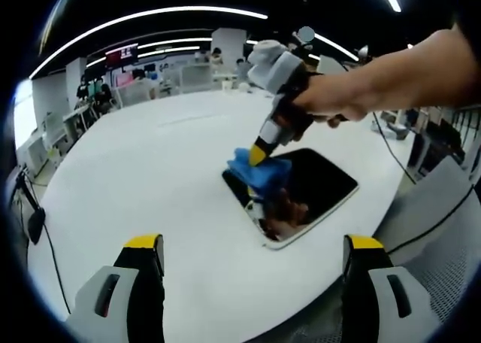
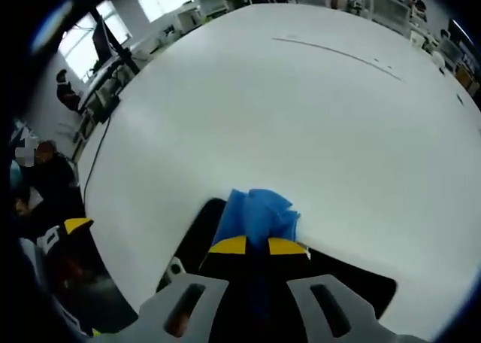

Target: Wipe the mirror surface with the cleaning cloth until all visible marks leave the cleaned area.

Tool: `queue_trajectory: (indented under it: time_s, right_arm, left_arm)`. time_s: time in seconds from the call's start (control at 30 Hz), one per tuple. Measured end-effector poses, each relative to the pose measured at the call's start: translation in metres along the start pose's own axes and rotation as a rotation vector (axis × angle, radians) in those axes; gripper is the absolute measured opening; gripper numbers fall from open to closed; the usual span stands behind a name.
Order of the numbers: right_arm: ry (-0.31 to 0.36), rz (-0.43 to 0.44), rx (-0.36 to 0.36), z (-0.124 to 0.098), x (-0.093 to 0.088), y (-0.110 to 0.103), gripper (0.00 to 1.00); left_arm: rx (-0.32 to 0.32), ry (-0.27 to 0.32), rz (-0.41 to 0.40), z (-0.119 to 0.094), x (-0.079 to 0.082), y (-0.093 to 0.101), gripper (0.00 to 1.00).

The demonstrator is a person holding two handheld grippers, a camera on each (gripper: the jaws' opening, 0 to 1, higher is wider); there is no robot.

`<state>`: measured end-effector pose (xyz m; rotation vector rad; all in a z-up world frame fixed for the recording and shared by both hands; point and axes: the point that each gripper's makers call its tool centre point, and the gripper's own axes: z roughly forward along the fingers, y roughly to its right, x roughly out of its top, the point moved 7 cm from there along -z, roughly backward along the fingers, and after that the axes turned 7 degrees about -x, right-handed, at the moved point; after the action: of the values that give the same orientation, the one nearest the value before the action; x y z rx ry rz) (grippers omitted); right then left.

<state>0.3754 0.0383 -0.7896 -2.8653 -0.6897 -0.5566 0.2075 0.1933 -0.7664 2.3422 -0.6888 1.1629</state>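
- Left gripper view:
  - Mirror (image 1: 301, 196) lies flat on the white round table (image 1: 150, 177), nearer its right edge than the middle; the glass reads dark and reflects the gripper above it.
  - Right gripper (image 1: 258, 156) comes in from the upper right, held by a hand (image 1: 338, 98), yellow tips pressing a blue cloth (image 1: 259, 171) onto the mirror's left corner.
  - Left gripper (image 1: 254, 247) hovers over the table's near edge, jaws released and wide apart, grasping nothing.
  - I can make out no marks on the glass at this size.
- Right gripper view:
  - Right gripper (image 2: 258, 245) is clenched on the cloth (image 2: 255, 211), which bunches out ahead of the tips, over the mirror's (image 2: 353, 279) far edge.
  - Left gripper (image 2: 71, 230) shows at the left edge, off the mirror.
- Risks, as I judge them:
  - Nothing pins the mirror, so a firm stroke could slide it toward the table's right edge.
  - Cloth is bunched, so little of it may meet the glass and streaks could stay.
  - Hard yellow tips could scrape the glass if the cloth slips back.
- Surface and room:
  - Tabletop is smooth, white and matte, with a faint seam line.
  - Open office beyond: desks, monitors, ceiling light strips, bright windows, seated people.
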Motion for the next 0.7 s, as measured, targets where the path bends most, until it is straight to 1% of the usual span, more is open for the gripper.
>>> queue_trajectory:
  time_s: [0.13, 0.27, 0.47, 0.7]
  right_arm:
    - [-0.004, 0.009, -0.003, -0.0017, -0.002, 0.0051, 0.01]
    - [-0.005, 0.014, -0.006, -0.0023, -0.0037, 0.0106, 0.02]
    - [-0.001, 0.008, -0.017, -0.0027, -0.0042, 0.0086, 0.02]
    - [0.0, 0.02, -0.027, -0.0006, -0.0035, 0.0094, 0.02]
  left_arm:
    - [0.005, 0.007, -0.023, -0.0004, -0.0007, -0.0016, 0.99]
    - [0.009, 0.004, -0.01, -0.0006, -0.0004, -0.0015, 0.99]
    - [0.01, 0.004, -0.009, 0.0, -0.0007, -0.002, 0.99]
    - [0.01, 0.002, -0.007, -0.0002, -0.0008, -0.0018, 0.99]
